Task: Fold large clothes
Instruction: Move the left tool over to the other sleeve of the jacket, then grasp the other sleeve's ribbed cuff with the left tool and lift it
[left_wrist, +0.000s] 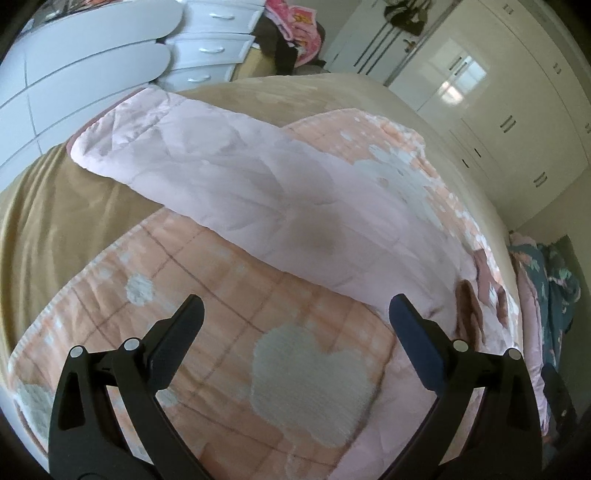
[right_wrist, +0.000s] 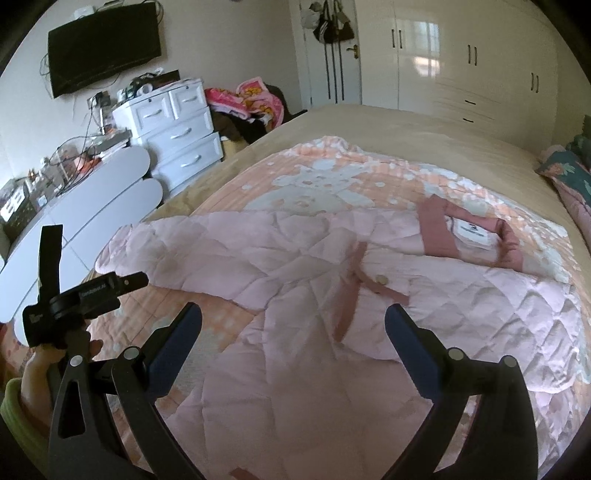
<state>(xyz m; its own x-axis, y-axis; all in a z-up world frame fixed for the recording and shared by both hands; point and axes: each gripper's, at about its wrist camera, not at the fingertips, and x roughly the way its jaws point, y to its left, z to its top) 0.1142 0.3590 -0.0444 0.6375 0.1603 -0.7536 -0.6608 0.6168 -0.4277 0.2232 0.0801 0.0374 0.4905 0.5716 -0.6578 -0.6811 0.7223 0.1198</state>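
Observation:
A pale pink quilted jacket (right_wrist: 295, 295) lies spread on a peach patterned blanket (right_wrist: 321, 177) on the bed. Its darker pink collar (right_wrist: 439, 229) points to the far right and one sleeve (left_wrist: 207, 162) stretches out to the left. My left gripper (left_wrist: 295, 310) is open and empty, above the blanket just short of the sleeve. My right gripper (right_wrist: 293, 317) is open and empty, over the jacket's front near its dark pink placket (right_wrist: 351, 295). The left gripper's body, held in a hand, also shows in the right wrist view (right_wrist: 77, 295).
The bed has a tan cover (left_wrist: 44, 221). White drawers (right_wrist: 181, 140) and a white curved headboard (right_wrist: 107, 195) stand at the left. White wardrobes (right_wrist: 480, 55) line the far wall. Folded floral bedding (right_wrist: 569, 173) lies at the right edge. A pile of clothes (right_wrist: 251, 103) sits behind the bed.

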